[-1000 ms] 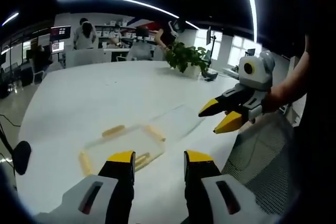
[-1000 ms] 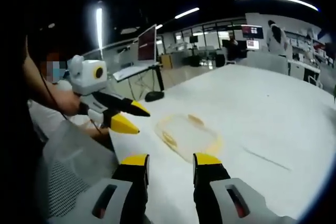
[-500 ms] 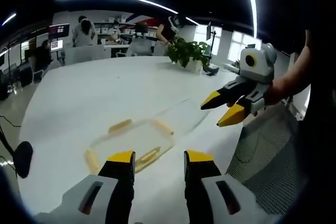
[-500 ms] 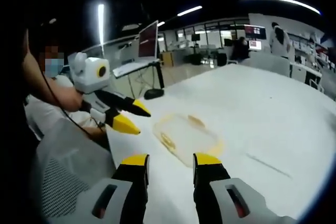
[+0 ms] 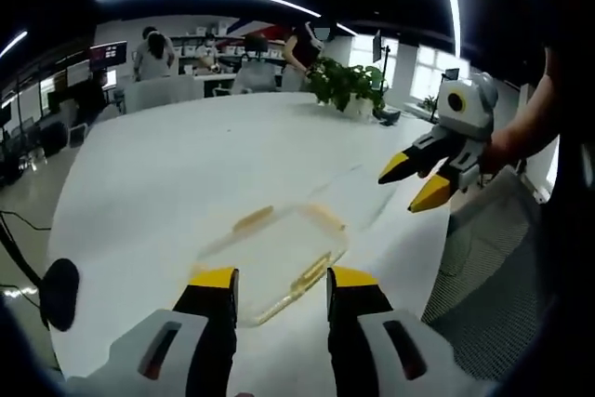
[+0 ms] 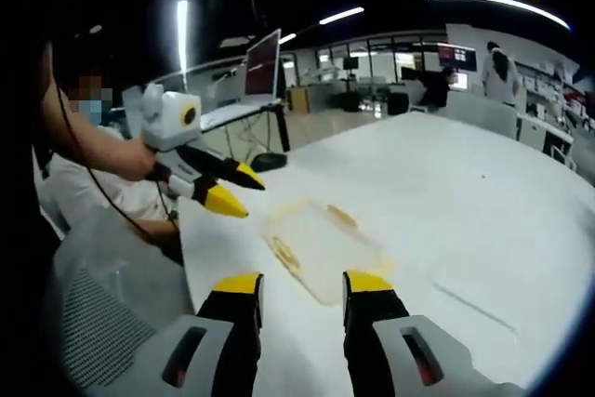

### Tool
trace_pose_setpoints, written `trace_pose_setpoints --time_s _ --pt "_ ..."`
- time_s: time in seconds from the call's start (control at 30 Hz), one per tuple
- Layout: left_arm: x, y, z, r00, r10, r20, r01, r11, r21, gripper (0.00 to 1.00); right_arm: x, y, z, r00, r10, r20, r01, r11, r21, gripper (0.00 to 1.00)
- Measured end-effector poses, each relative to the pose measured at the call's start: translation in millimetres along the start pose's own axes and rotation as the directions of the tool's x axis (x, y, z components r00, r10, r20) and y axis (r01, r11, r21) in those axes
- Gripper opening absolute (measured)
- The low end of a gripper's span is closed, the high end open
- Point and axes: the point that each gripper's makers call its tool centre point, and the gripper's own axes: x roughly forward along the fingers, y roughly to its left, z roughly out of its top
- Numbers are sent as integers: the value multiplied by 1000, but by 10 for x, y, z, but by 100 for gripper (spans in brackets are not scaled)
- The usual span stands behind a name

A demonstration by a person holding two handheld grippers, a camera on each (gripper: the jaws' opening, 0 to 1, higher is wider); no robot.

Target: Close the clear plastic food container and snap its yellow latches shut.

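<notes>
Lying on the white table (image 5: 167, 174), the clear container (image 5: 275, 256) sat low at center frame, just beyond the left gripper (image 5: 281, 282); its 2 jaws stood spread. At right, the right gripper (image 5: 418, 183) hovered, jaws parted.

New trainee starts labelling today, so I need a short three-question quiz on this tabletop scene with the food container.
1. True or false: the right gripper is shut on a yellow latch of the clear container.
2. Multiple choice: the container rests on (A) a mesh chair, (B) the white table, (C) a tray.
3. Fill in: beyond the table's far edge in the left gripper view stands a potted ____.

Key: 1 false, its fingers are apart and off the container; 2 B; 3 plant.
</notes>
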Motion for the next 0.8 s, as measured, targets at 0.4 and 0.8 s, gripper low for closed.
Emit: trace_pose_setpoints --time_s 0.4,0.8 --pt "87 111 -48 998 -33 -49 36 997 63 36 125 -121 4 1000 -18 -22 17 999 -43 34" --pt "117 315 -137 995 -46 -93 55 994 99 37 251 -200 -22 998 -16 -59 10 996 -91 37"
